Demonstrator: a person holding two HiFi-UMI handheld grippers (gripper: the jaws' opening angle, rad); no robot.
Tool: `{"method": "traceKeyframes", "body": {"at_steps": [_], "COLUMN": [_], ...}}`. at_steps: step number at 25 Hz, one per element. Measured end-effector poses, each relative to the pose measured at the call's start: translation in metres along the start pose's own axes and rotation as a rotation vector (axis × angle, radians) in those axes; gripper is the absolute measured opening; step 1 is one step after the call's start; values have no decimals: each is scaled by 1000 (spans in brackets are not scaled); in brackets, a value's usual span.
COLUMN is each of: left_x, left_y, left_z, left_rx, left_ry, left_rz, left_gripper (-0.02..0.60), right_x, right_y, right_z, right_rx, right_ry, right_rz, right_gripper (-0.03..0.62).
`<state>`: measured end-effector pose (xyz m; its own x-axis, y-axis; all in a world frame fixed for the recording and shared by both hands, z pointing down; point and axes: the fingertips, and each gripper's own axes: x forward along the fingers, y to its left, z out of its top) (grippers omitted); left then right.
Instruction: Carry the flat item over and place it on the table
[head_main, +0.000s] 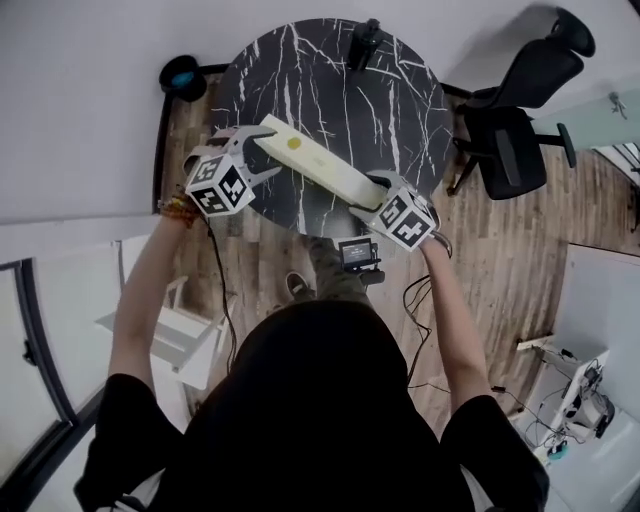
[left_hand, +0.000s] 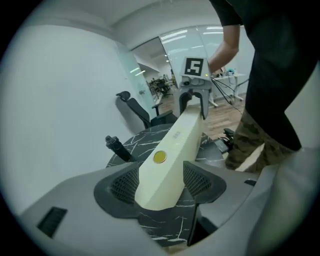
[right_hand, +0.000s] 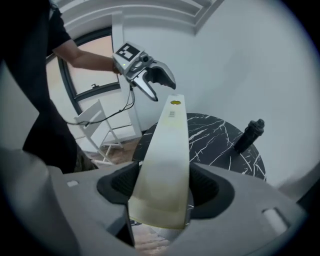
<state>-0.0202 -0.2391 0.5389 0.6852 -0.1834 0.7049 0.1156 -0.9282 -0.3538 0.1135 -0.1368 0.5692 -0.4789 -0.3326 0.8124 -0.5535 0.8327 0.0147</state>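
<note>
The flat item (head_main: 310, 160) is a long cream board with a yellow dot near one end. It lies across the near part of the round black marble table (head_main: 340, 80). My left gripper (head_main: 252, 150) is at the dotted end. That end (left_hand: 170, 155) sits between the left gripper's (left_hand: 160, 187) spread jaws, and I see no squeeze. My right gripper (head_main: 375, 195) is at the other end, by the table's front edge. There the board (right_hand: 167, 150) runs out between the right gripper's (right_hand: 165, 187) wide jaws. Both grippers look open.
A black bottle-like object (head_main: 365, 40) stands at the table's far side. A black office chair (head_main: 520, 120) is to the right of the table and a white folding chair (head_main: 170, 330) is by my left. A blue round thing (head_main: 180, 75) sits on the floor by the wall.
</note>
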Motion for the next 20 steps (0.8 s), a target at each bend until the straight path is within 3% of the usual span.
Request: {"method": "traceKeyframes", "body": {"at_steps": [3,7,9,14,20], "left_x": [9,20,27,39,40], "left_y": [6,-9,-14,-13,-8], "left_z": [-3,2,1,2,6], "left_rx": [69,106,117,72,13], "left_ry": [55,115,143,146,101], "left_rz": [-143,-352,-410,-463,-428], "left_gripper": [299,304,304,304,302], "right_x": [-6,-10,-11,-12,-15], "right_y": [-11,-24,-29,-40,-55], "right_z": [-10,-15,-16,-16,-15], "right_rx": [-97,-176,-204,-229,-267], "right_ry": [29,60,67,66,55], "right_rz": [63,118,137,156,113], "right_gripper": [307,304,304,304,295]}}
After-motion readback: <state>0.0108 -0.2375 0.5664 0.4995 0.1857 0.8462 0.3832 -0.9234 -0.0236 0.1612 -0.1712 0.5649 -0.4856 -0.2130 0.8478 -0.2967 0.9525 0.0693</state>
